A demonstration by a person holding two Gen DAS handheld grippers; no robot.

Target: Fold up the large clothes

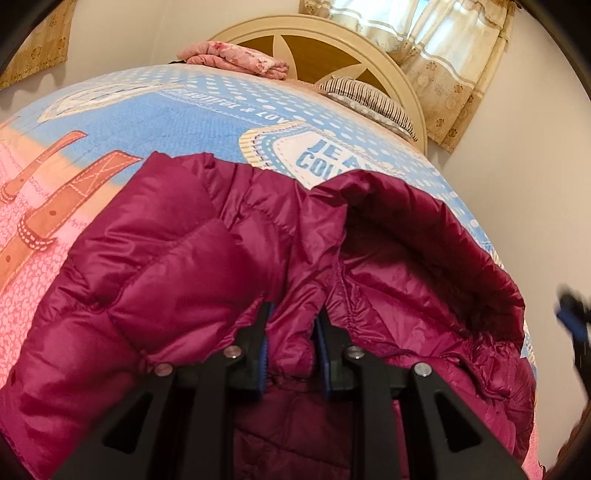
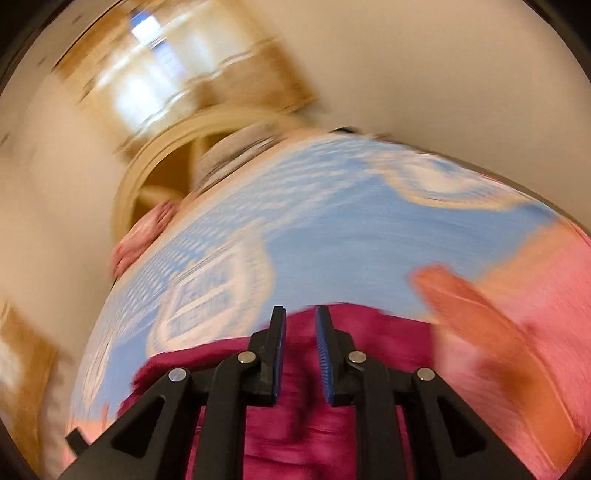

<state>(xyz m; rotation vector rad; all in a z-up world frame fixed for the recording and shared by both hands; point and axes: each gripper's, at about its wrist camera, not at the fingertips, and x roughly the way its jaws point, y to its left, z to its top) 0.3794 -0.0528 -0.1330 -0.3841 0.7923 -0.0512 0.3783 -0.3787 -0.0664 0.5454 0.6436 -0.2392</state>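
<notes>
A maroon quilted puffer jacket (image 1: 184,277) lies on the bed, its hood (image 1: 424,258) open toward the right. My left gripper (image 1: 293,314) is shut on a bunched fold of the jacket near the collar, and fabric fills the gap between its blue pads. In the blurred right wrist view, my right gripper (image 2: 300,314) hangs above the jacket (image 2: 295,424) with its jaws a little apart and nothing pinched between them. A blurred black and blue shape (image 1: 572,321) at the right edge of the left wrist view looks like that right gripper.
The bed has a blue and pink printed cover (image 1: 166,122). A folded pink cloth (image 1: 236,59) and a striped pillow (image 1: 369,99) lie by the cream headboard (image 1: 332,29). Patterned curtains (image 1: 443,55) hang behind it, with walls close on both sides.
</notes>
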